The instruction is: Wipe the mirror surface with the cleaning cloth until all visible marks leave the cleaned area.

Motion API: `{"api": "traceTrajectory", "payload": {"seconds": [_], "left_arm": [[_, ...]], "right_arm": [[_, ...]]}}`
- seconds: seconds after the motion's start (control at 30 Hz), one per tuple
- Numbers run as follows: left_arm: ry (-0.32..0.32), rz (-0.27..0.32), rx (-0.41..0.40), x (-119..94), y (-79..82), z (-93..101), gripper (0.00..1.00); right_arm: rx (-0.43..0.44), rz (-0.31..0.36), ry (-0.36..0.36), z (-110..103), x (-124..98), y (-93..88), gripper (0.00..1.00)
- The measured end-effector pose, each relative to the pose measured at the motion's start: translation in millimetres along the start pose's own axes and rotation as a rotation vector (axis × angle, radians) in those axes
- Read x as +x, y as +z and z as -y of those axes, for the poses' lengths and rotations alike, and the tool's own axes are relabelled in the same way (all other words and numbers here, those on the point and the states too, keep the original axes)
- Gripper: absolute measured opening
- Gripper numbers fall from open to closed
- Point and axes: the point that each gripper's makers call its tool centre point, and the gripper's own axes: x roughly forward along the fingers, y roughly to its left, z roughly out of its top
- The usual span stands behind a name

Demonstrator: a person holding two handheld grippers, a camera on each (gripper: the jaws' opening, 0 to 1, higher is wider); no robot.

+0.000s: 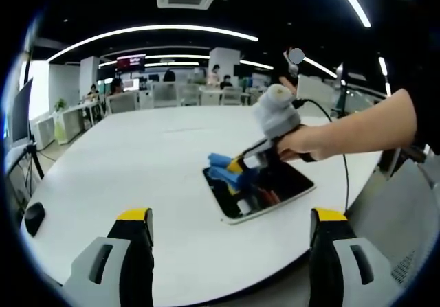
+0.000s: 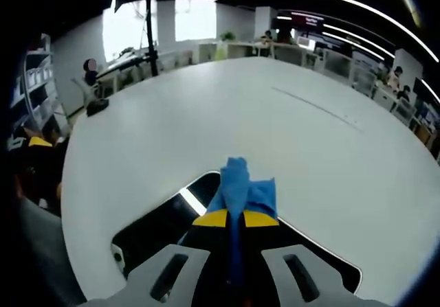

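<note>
Right gripper (image 2: 236,218) pinches cloth (image 2: 242,187) over mirror (image 1: 261,190) near table (image 1: 137,163) edge. Left gripper (image 1: 230,228) jaws spread, empty.

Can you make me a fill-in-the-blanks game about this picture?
1. The right hand-held gripper is shut on a ____ cloth.
2. The mirror lies flat on a white ____.
3. The left hand-held gripper is ____, holding nothing.

Missing words: blue; table; open

Cloth (image 2: 242,190) on mirror (image 2: 155,228), mirror on table (image 2: 206,115), prob. near edge.
</note>
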Motion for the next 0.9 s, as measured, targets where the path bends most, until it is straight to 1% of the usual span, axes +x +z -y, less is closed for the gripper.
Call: {"api": "traceTrajectory", "payload": {"seconds": [0.27, 0.4, 0.57, 0.73, 0.9], "left_arm": [[0.004, 0.006, -0.007, -0.2, 1.1, -0.6, 0.95], [0.005, 0.004, -0.006, -0.2, 0.8, -0.7, 0.95], [0.004, 0.004, -0.005, -0.2, 1.0, -0.6, 0.95], [0.003, 0.005, -0.006, -0.1, 1.1, -0.4, 0.95], [0.006, 0.020, -0.006, -0.5, 3.6, -1.0, 0.96]], "right_arm": [[0.019, -0.002, -0.016, 8.9, -6.1, -5.6, 0.01], [0.026, 0.000, -0.019, 7.2, -8.8, -6.1, 0.01], [0.058, 0.000, -0.014, 7.9, -8.5, -6.0, 0.01], [0.073, 0.008, -0.027, 4.4, -10.8, -6.3, 0.01], [0.091, 0.008, -0.015, 1.5, -13.8, -8.1, 0.01]]}}
